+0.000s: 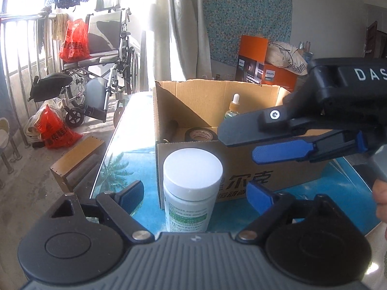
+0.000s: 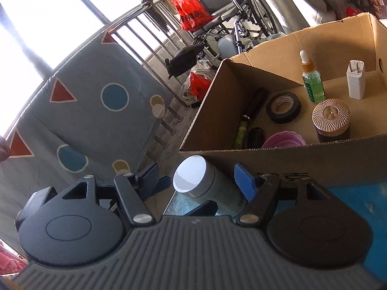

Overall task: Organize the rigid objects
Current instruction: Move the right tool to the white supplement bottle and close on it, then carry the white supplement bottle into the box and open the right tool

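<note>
Two grippers flank the white bottle [image 1: 192, 188], which stands just before the cardboard box [image 1: 241, 176]. Left gripper [image 1: 196, 195] spread wide around it; right gripper [image 2: 202, 181] likewise wide. We should close squarely below the cap.

Wheelchair [image 1: 104, 55] by window railing [image 1: 21, 48]; red bags [image 1: 73, 41] on seat and floor. Wooden stool [image 1: 75, 159] beside table [image 1: 135, 149]. Patterned mattress [image 2: 79, 111] upright.
</note>
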Available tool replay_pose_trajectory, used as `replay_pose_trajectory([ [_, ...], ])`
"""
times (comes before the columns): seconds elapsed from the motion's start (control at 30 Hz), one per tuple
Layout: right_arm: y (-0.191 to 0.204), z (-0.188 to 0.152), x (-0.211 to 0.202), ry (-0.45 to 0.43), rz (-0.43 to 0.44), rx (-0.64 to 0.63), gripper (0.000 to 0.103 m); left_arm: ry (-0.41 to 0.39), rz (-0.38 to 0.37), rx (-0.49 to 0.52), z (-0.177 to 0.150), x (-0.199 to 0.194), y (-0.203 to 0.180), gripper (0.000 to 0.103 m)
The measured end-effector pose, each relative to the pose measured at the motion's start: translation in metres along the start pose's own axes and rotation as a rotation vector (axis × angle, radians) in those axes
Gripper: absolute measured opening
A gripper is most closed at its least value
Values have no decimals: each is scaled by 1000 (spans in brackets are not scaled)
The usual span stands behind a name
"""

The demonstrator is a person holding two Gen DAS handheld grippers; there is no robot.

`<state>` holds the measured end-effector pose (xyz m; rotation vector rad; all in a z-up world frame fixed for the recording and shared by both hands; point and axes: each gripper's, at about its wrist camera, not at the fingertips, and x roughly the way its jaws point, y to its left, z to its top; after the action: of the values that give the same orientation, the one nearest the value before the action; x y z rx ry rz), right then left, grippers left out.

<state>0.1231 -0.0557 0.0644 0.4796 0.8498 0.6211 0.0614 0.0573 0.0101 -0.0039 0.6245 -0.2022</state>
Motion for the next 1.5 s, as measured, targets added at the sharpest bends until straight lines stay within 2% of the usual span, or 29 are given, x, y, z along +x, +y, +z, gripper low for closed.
replay_pose_trajectory([
  [0.1,1,-1,11,6,-14,3,61,3,-9,-2,-2,7,2,82],
  [0.27,-2,-2,25,20,-17,16,49,3,-11,0,-6,12,2,56],
  [0.4,-2,-6,31,38,-9,17,37,-4,-11,0,-7,11,2,55],
  [0.6,2,-11,29,34,-12,-1,29,-15,3,2,-8,0,0,55],
  [0.73,16,-12,16,20,7,-32,28,-38,24,17,-2,-19,-4,54],
  [0.87,37,-5,-9,-28,47,-84,29,-95,47,33,14,-44,-9,55],
  [1.03,61,21,-52,-119,66,-172,29,-195,55,88,53,-65,-30,54],
  [1.17,65,53,-89,-189,35,-219,30,-249,1,114,90,-61,-53,54],
  [1.27,55,77,-115,-231,-14,-231,30,-260,-75,126,116,-42,-75,54],
  [1.4,18,102,-142,-264,-82,-186,30,-220,-172,126,136,-6,-105,54],
  [1.5,-20,112,-151,-264,-131,-126,31,-158,-227,132,138,28,-124,54],
])
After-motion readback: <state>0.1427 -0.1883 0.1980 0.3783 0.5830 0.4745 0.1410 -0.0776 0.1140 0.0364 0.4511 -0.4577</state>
